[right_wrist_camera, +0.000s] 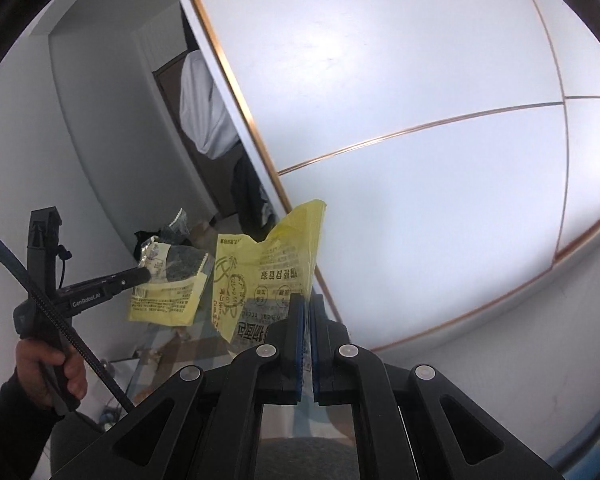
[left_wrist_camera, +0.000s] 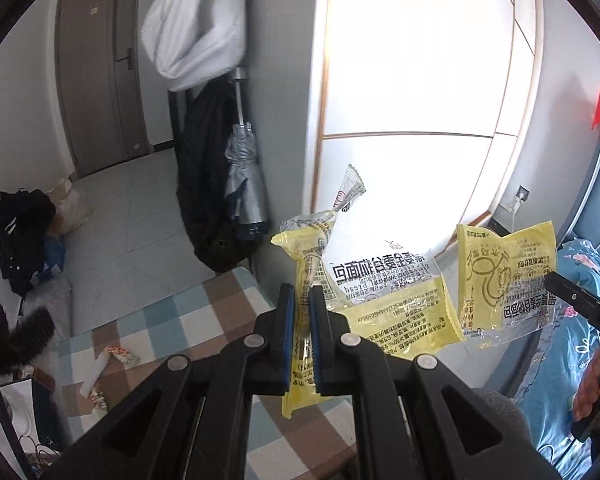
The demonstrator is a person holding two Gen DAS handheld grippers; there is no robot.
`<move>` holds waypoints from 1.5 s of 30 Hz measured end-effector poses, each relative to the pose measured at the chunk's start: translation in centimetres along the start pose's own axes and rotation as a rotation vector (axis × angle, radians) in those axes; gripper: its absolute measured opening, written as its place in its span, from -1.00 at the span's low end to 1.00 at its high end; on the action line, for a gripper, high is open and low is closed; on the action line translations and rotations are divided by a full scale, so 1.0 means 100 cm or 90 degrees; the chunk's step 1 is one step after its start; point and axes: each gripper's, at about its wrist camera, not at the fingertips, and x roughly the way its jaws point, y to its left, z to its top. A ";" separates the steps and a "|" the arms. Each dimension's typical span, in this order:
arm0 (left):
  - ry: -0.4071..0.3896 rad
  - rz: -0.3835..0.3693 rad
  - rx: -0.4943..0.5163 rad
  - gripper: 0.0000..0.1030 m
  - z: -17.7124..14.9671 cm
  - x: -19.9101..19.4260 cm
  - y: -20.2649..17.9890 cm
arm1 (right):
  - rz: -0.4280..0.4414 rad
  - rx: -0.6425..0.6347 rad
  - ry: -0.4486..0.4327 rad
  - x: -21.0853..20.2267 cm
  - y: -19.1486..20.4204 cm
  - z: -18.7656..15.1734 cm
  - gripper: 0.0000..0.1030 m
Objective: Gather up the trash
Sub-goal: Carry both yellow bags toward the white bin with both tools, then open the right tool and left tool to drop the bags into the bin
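My left gripper (left_wrist_camera: 302,294) is shut on a crumpled yellow-and-clear bread wrapper (left_wrist_camera: 380,292), held in the air over a checked bed cover (left_wrist_camera: 180,320). To its right a second yellow wrapper (left_wrist_camera: 508,284) hangs from my right gripper, whose black finger (left_wrist_camera: 576,300) enters from the right edge. In the right wrist view my right gripper (right_wrist_camera: 308,304) is shut on that yellow wrapper (right_wrist_camera: 268,264). The left gripper (right_wrist_camera: 140,274) shows there at the left with its wrapper (right_wrist_camera: 168,292), a hand (right_wrist_camera: 52,368) on its handle. More wrapper scraps (left_wrist_camera: 108,368) lie on the checked cover at lower left.
A white sliding wardrobe (left_wrist_camera: 412,120) fills the wall ahead. A dark coat (left_wrist_camera: 204,184) and a folded umbrella (left_wrist_camera: 244,184) hang beside it, under a white bag (left_wrist_camera: 196,20). A brown door (left_wrist_camera: 100,72), tiled floor (left_wrist_camera: 140,216) and dark clothes (left_wrist_camera: 20,232) are left. Blue floral bedding (left_wrist_camera: 572,320) lies right.
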 end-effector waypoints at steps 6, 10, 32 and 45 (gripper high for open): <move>0.041 -0.045 0.055 -0.92 0.004 0.042 -0.054 | -0.072 0.050 0.000 -0.013 -0.063 -0.015 -0.94; 0.079 -0.071 0.060 -0.92 -0.003 0.078 -0.078 | -0.128 0.055 0.031 -0.012 -0.094 -0.033 -0.94; 0.341 -0.089 0.089 -0.92 -0.073 0.218 -0.111 | -0.211 0.200 0.369 0.141 -0.213 -0.178 -0.94; 0.430 -0.080 0.095 -0.92 -0.083 0.248 -0.124 | -0.154 0.291 0.461 0.199 -0.238 -0.231 -0.46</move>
